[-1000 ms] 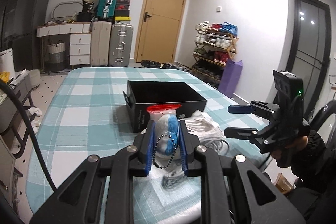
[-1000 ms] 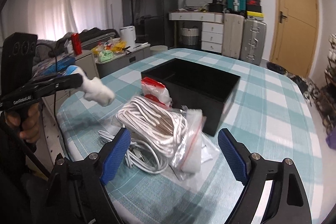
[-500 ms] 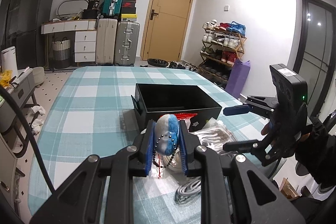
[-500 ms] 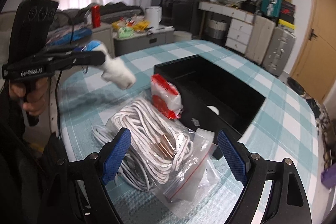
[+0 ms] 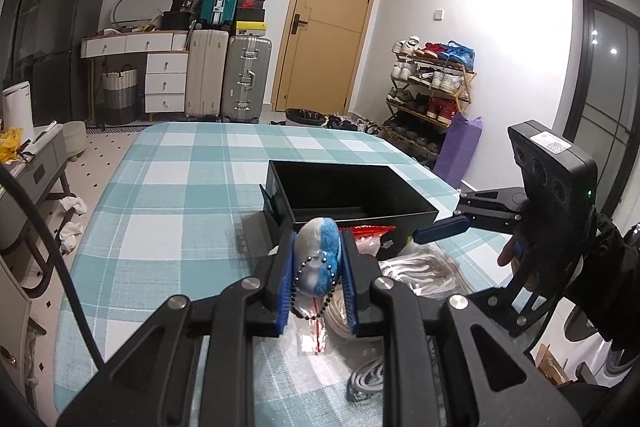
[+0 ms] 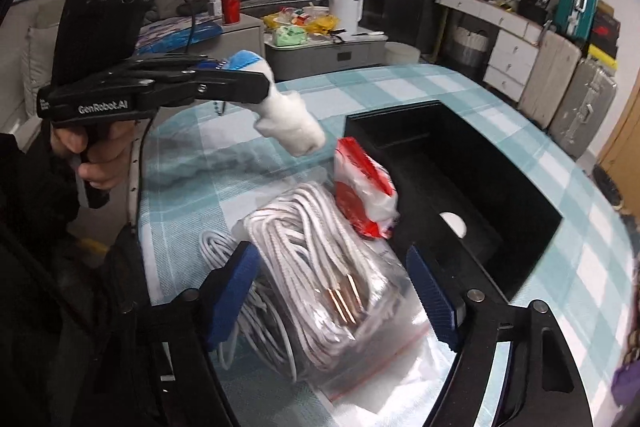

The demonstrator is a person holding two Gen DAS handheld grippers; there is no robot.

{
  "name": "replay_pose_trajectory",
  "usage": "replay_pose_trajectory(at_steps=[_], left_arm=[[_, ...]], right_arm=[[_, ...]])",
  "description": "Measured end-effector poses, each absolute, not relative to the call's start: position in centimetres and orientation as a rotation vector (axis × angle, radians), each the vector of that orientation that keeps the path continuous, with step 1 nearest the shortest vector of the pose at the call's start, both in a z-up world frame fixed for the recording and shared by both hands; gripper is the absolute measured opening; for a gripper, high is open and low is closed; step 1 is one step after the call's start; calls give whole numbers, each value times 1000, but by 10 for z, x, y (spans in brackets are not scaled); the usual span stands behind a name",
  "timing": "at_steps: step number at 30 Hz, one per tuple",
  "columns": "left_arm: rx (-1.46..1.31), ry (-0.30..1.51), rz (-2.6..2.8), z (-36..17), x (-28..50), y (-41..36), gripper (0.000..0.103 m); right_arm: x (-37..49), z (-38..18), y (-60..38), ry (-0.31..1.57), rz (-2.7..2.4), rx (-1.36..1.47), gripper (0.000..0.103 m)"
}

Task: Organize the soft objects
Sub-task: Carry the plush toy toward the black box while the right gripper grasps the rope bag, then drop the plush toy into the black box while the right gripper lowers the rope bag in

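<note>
The left tongs are pressed together on a small white-and-blue plush toy with a beaded keychain, held in the air short of the open black rectangular box. The toy is pinched only at its head end, and in the right wrist view its white body hangs free past the pads. My judgement is that the soft plush could squeeze out of that end grip, or the dangling chain could snag on the box wall as the toy goes over it.

The right tongs are spread but closing, straddling a clear zip bag of coiled white cord with copper-coloured ends; the pads do not appear to press it yet. The slick plastic may slide or bulge out from between them, and loose loops of a second grey-white cable, just to the left of that gripper's left pad, could be dragged along. A red-and-white plastic pouch leans against the box just beyond the bag and could be knocked over by a sweep forward.

Everything rests on a table covered in a teal-and-white checked cloth, which could ruck if the bag is dragged. Beyond the table stand upright suitcases, a white set of drawers, a wooden door and a shoe rack.
</note>
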State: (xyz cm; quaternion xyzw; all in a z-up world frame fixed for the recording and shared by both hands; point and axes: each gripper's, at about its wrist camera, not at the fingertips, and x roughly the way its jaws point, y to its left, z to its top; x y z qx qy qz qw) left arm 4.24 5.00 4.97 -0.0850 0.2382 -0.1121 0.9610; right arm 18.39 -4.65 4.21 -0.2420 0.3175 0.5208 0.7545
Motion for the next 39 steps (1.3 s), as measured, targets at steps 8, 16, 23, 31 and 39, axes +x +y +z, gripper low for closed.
replay_pose_trajectory(at_steps=[8,16,23,31,39], left_arm=[[-177,482,-225,49,44,52,19],[-171,460,-228,52,45,50,19],[-152,437,-235,59,44,41,19],[-136,401,-247,72,51,32,19],[-123,374,-246,83,71,29,19]], right_arm=[[193,33,-30,744,1137,-515,70],[180,34,-42,710,1142,-470,43],[168,42,-70,634,1106,-325,38],[165,64,-103,540,1029,-157,37],[178,87,-124,482,939,-40,37]])
